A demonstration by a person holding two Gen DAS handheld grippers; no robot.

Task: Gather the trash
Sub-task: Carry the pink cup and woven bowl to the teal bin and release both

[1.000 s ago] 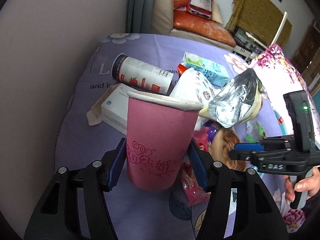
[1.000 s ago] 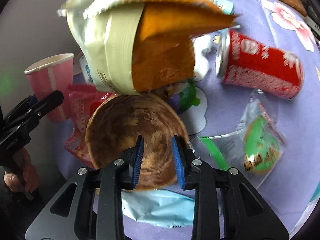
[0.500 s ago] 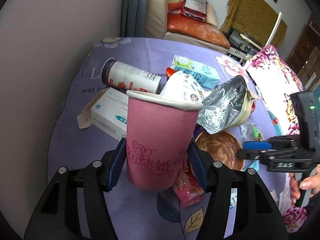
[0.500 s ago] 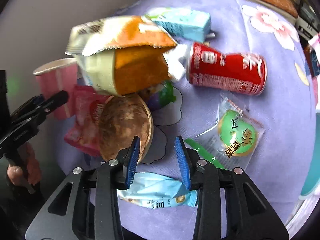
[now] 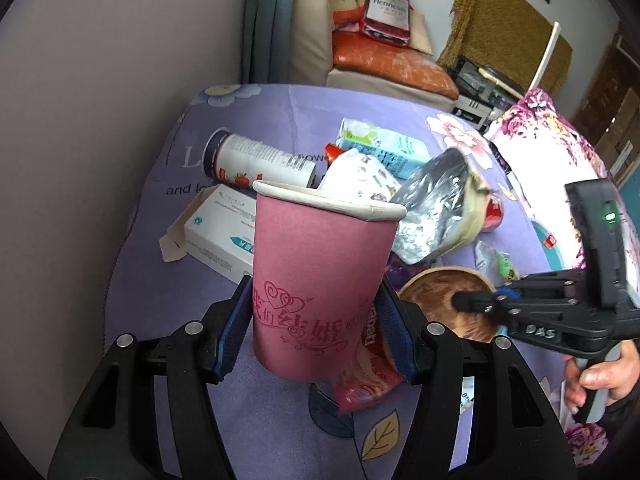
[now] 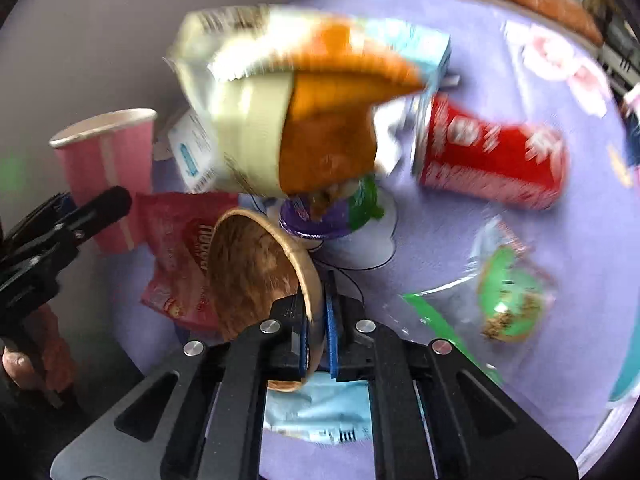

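A pink paper cup [image 5: 320, 264] with a white rim stands upright between the pads of my left gripper [image 5: 316, 320], which is shut on its lower half. The right wrist view shows the same cup [image 6: 108, 160] at the left. A brown paper bowl [image 6: 248, 272] is tilted on the purple tablecloth, and my right gripper [image 6: 316, 316] is shut on its rim, one pad inside and one outside. From the left wrist view, the right gripper [image 5: 464, 300] reaches over the bowl [image 5: 436, 288] from the right, held by a hand.
Trash litters the purple table [image 5: 160, 320]: a red can [image 6: 492, 164], an orange-and-cream snack bag [image 6: 280, 120], a green packet [image 6: 508, 300], a pale blue packet [image 6: 316, 412], a red wrapper [image 6: 176, 256], a white box [image 5: 220, 232], a white bottle [image 5: 256, 160], a carton [image 5: 384, 148].
The right gripper's jaws, open over the bowl before, have closed onto its rim, and the bowl now sits tilted. The left gripper keeps its hold on the pink cup.
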